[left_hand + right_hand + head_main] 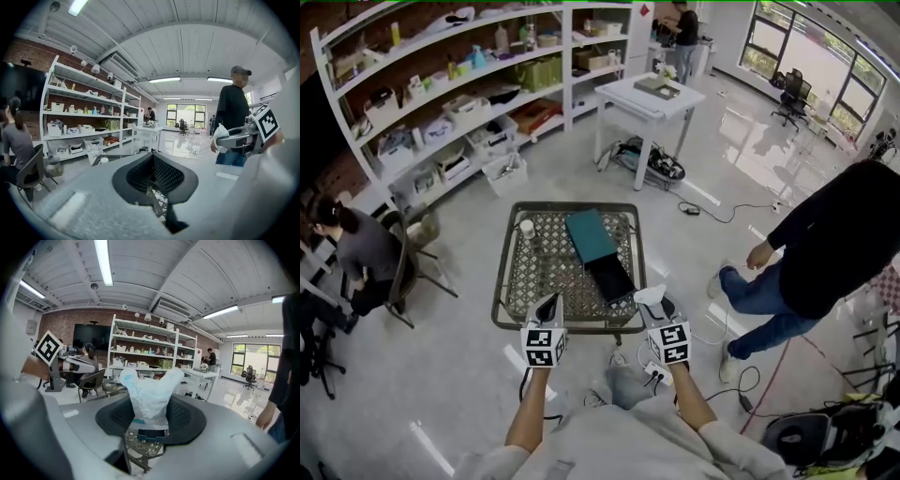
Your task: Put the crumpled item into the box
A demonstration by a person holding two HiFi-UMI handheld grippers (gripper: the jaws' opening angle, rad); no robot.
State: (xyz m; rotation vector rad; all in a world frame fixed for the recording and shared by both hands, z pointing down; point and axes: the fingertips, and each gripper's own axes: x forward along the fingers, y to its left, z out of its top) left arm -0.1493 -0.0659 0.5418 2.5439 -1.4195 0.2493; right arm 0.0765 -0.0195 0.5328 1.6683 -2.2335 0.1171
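Note:
The crumpled item is a white wad of paper or plastic, and my right gripper is shut on it. In the head view that right gripper holds the crumpled item over the table's near right edge, just short of the box. The box is black and open, with its teal lid lying beside it on the far side. My left gripper hovers over the near edge to the left, shut with nothing in it. In the left gripper view the left gripper looks across the table.
The metal lattice table also carries a small white cup at its far left corner. A person stands to the right, another sits at the left. Shelves and a white table stand beyond. Cables lie on the floor.

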